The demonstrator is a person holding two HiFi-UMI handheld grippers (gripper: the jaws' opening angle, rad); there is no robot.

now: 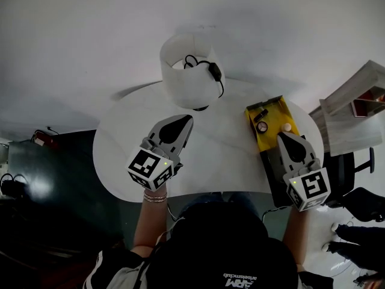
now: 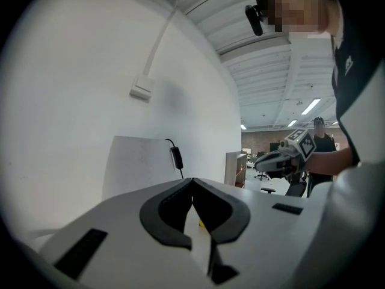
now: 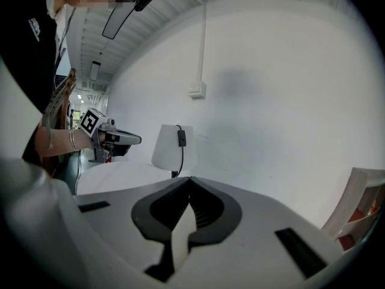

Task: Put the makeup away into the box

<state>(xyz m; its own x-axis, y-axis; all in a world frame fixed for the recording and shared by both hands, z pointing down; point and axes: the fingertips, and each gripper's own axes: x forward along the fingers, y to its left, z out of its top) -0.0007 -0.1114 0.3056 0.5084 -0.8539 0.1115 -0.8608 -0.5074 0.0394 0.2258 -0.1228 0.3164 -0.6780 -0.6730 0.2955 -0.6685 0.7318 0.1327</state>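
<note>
**Both claws shut and empty, makeup in the yellow box**

From where I stand, the round white table (image 1: 222,161) takes up most of the scene. A white lamp (image 1: 187,71) stands at its far side, its black cord and switch hanging down the shade. Towards the right edge lies the open yellow box (image 1: 281,110).

The left claw (image 1: 182,122) hangs over the middle of the table, pointing at the lamp. Its jaws are pressed together with nothing between them. The right claw (image 1: 284,137) hovers over the near end of the box, jaws likewise together and empty.

Inside the box I can make out a small round piece (image 1: 262,126) and a paler bit (image 1: 287,127) beside it. That is presumably the makeup, though both are too small to name for sure. No other makeup shows on the table top, so the job looks close to done.

What could go wrong from here:
- The box sits near the table's right edge with the right claw low over it. A careless sideways sweep could push it towards the edge or tip the pieces out.
- The left claw points at the lamp, so reaching further that way risks catching the cord and pulling the shade over.
- Neither claw can pick anything up until its jaws part
</note>
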